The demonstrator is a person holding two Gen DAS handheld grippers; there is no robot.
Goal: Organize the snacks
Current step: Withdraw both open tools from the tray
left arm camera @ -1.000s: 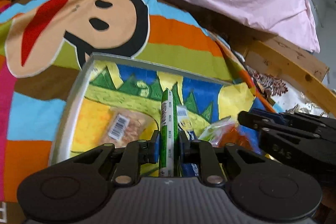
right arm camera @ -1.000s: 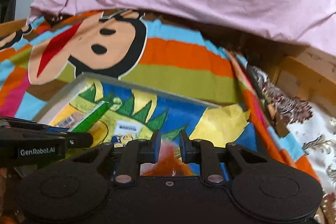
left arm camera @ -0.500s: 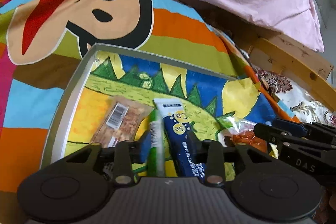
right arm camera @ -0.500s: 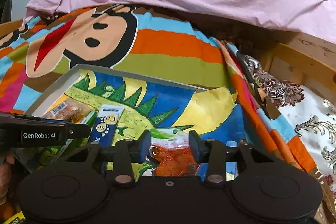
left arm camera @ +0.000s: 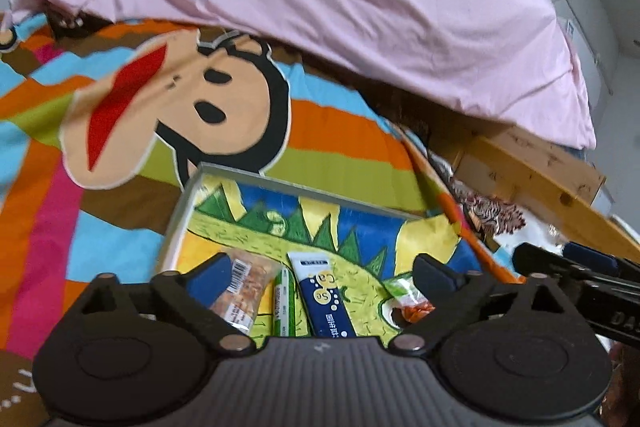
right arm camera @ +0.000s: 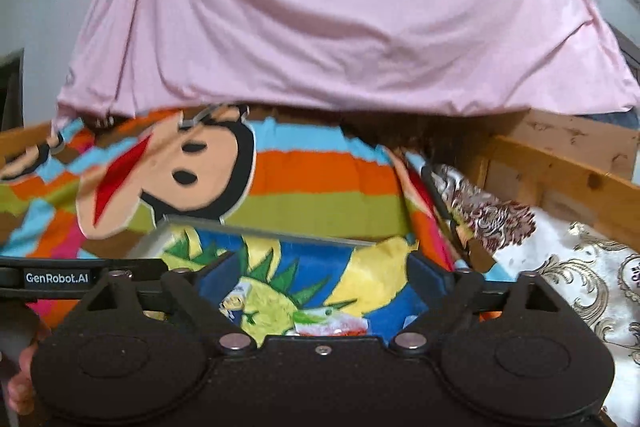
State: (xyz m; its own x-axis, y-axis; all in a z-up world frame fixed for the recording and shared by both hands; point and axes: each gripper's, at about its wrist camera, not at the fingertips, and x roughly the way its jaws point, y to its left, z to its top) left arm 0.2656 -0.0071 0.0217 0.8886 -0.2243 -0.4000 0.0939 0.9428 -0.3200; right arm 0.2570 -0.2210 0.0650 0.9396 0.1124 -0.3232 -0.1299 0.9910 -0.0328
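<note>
Now, over the tray on the striped blanket, my left gripper and right gripper, jaws just sprung wide and holding nothing, leave green stick, blue tube and packets lying inside, so next I likely fetch another snack.

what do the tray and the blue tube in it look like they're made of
Tray: probably thin metal or stiff board, a matte grey rim around a printed cartoon floor. Blue tube: likely soft plastic, with a glossy print and a flat crimped end.
</note>
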